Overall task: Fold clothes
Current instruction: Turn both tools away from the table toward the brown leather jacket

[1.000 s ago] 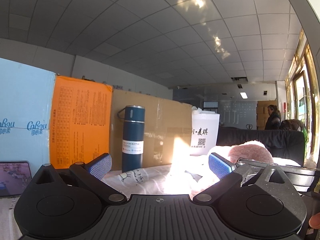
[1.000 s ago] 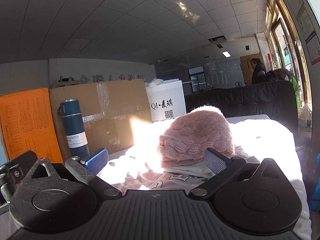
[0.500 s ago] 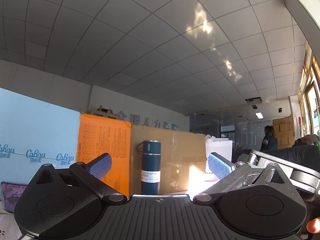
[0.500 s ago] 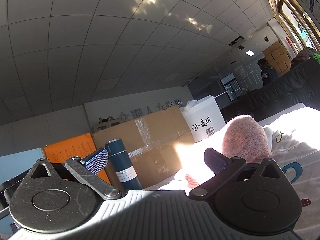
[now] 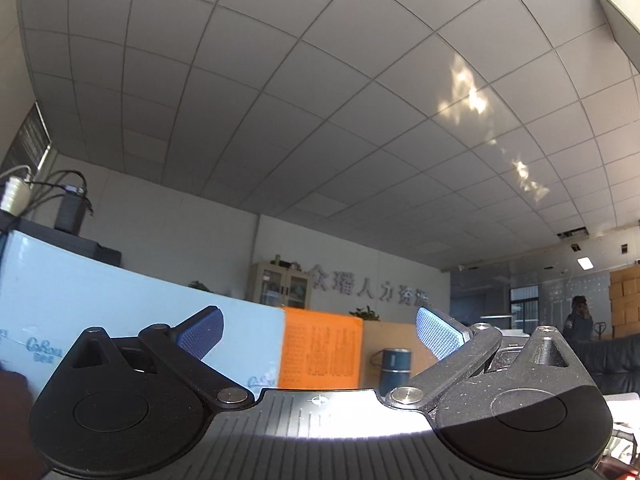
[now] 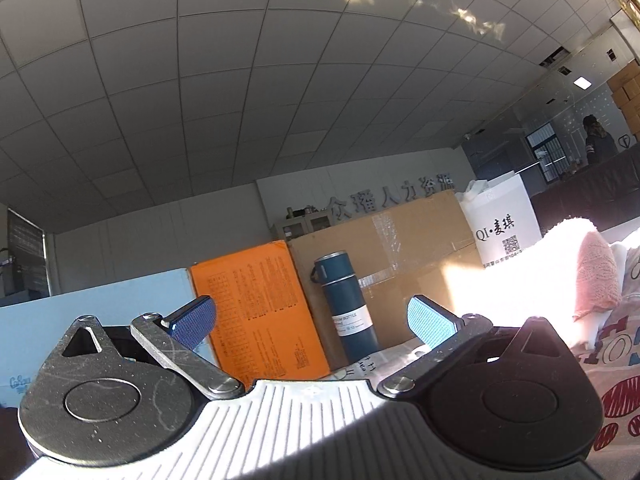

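My left gripper (image 5: 318, 336) is open and empty, tilted up at the ceiling; no clothes show in its view. My right gripper (image 6: 310, 322) is open and empty, also tilted up. In the right wrist view a pink knitted garment (image 6: 596, 276) lies on a sunlit white cloth (image 6: 516, 276) at the right, and a white printed garment with red and blue letters (image 6: 616, 364) lies below it. Both are to the right of the right gripper and apart from it.
A dark blue vacuum bottle (image 6: 348, 304) stands ahead, also in the left wrist view (image 5: 394, 364). Behind it are an orange box (image 6: 256, 308), a cardboard box (image 6: 400, 248), a white bag (image 6: 502, 224) and a light blue box (image 5: 120, 312). A person (image 6: 598, 140) stands far back.
Both grippers have tilted further up and away from the clothes. The left view now shows mostly ceiling and wall; the pink garment has slid to the right edge of the right view.
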The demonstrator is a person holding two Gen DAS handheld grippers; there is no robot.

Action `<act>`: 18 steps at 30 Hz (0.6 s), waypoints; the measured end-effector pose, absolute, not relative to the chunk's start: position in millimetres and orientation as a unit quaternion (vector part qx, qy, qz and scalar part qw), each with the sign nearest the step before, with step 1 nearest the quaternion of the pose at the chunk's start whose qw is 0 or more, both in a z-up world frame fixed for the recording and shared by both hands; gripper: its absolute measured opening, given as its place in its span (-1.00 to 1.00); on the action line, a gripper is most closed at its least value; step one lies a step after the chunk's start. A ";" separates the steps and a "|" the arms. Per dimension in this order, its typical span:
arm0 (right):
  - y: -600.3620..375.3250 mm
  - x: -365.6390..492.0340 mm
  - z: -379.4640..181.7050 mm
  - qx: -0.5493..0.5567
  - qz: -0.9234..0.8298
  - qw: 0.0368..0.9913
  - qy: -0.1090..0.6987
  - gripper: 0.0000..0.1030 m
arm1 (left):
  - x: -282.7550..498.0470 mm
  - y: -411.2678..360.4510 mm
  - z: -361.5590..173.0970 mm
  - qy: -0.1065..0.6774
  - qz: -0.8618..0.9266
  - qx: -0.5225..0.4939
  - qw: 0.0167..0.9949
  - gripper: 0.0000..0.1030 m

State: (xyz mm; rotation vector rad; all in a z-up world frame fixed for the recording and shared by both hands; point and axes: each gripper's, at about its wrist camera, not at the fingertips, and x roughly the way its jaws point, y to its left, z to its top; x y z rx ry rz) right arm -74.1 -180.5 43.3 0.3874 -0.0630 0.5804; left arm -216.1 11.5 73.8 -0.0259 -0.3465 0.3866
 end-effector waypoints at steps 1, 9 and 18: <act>-176.4 -77.9 48.3 0.194 0.308 0.931 -0.015 1.00 | -225.6 14.7 77.2 -0.174 0.208 -0.011 0.962 1.00; -120.4 -104.9 89.4 0.195 0.457 0.861 0.108 1.00 | -300.1 35.4 106.0 -0.177 0.367 0.048 0.912 1.00; -29.9 -119.2 114.1 0.153 0.548 0.787 0.238 1.00 | -361.9 122.9 107.8 -0.133 0.384 -0.090 0.909 1.00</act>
